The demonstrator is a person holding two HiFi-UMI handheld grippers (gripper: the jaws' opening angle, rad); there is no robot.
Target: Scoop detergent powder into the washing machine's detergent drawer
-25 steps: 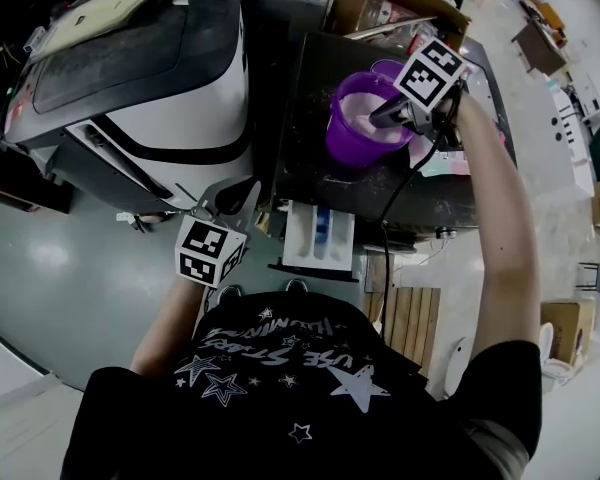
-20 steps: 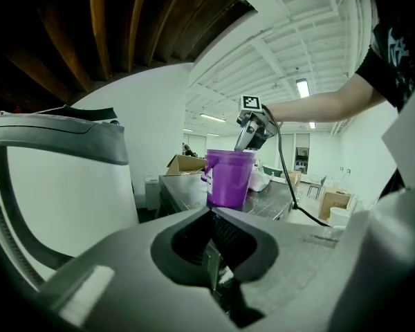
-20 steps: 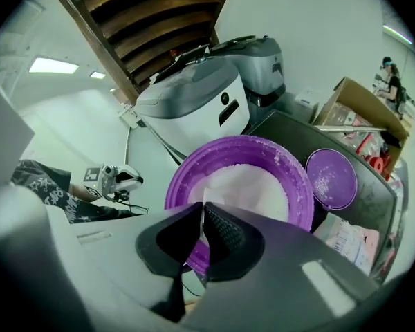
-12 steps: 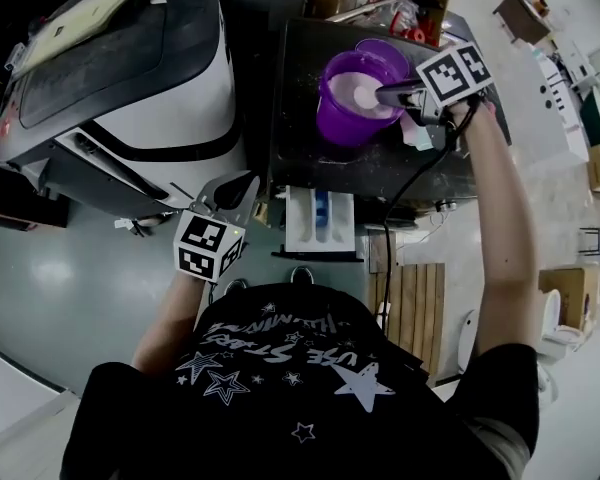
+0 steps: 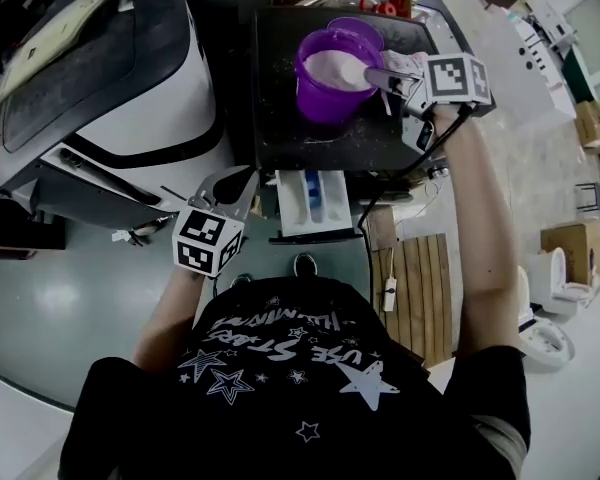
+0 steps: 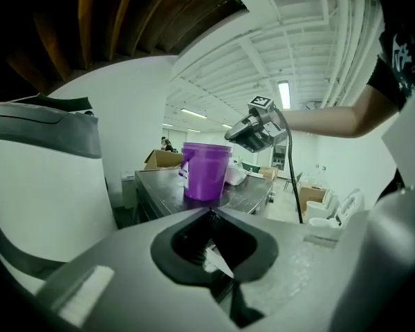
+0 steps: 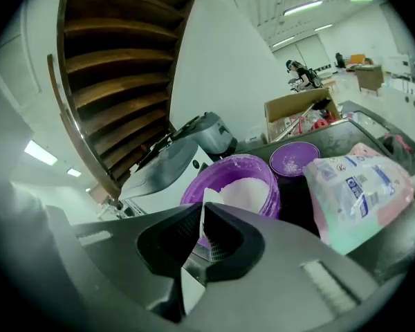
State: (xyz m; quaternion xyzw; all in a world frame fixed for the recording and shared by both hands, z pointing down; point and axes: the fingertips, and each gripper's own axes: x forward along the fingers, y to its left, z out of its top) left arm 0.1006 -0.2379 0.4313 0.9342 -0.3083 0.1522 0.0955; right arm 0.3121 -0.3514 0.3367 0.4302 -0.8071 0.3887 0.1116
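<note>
The scooping step is judged to be in hand. The white scoop [image 5: 356,68] is held over the detergent powder [image 5: 325,65] inside the purple bucket [image 5: 320,98], which stands toward the far edge of the dark surface [image 5: 280,118]. The scoop's flat handle is pinched between the fingers of the right gripper [image 5: 380,75], just at the bucket's right rim. Whether the bowl is loaded cannot be told, since it is white against white powder.

The scoop's long axis is laid roughly parallel to the near edge of the surface, handle toward the right edge and bowl pointed toward the left edge, over the bucket's middle.

The detergent drawer [image 5: 302,208] is pulled open below the near edge of the surface. Its long axis is run from that edge toward the person, with the compartments open upward.

The left gripper [image 5: 246,176] is held just left of the drawer, off the surface. Its fingers are pressed together; only a pale sliver is seen in the opening behind them, and nothing is plainly gripped.

Next, the scoop would need to be lifted clear of the rim, kept level, carried to the near edge, lowered over a compartment and rolled about the handle's axis to tip it out. Spilling along the way is the likely risk.
</note>
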